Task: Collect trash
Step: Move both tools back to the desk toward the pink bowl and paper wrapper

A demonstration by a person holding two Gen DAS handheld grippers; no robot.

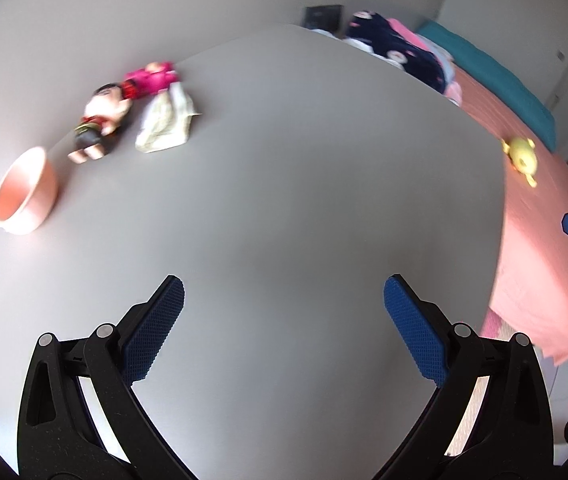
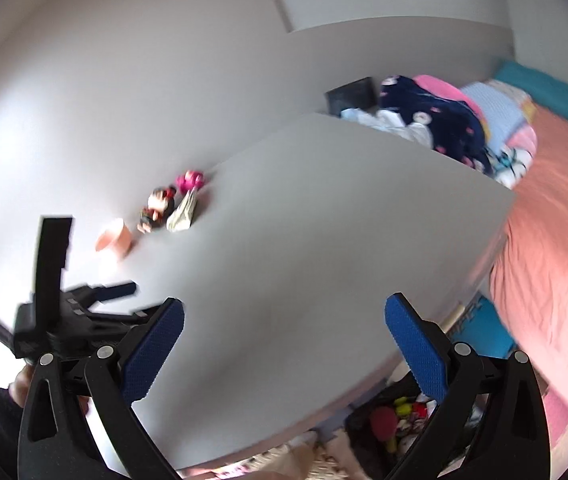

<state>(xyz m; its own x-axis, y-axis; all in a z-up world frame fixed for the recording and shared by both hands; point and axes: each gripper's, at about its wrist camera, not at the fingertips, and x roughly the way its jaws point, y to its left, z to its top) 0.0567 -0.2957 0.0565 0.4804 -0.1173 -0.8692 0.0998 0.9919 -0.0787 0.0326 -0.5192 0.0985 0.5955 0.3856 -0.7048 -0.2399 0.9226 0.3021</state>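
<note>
Lying crumpled at the far left of the grey table [image 1: 284, 200], the pale wrapper [image 1: 166, 122] rests against a dark-haired doll [image 1: 100, 120] and a pink toy [image 1: 150, 78], with a peach bowl [image 1: 24, 192] nearer the left edge. Your left gripper [image 1: 284, 328] hovers over bare tabletop, fingers spread wide and holding nothing, the wrapper ahead and to its left with its long axis running roughly away from you. Your right gripper [image 2: 284, 344], equally wide and empty, sits farther back, so the left hand looks nearer.
</note>
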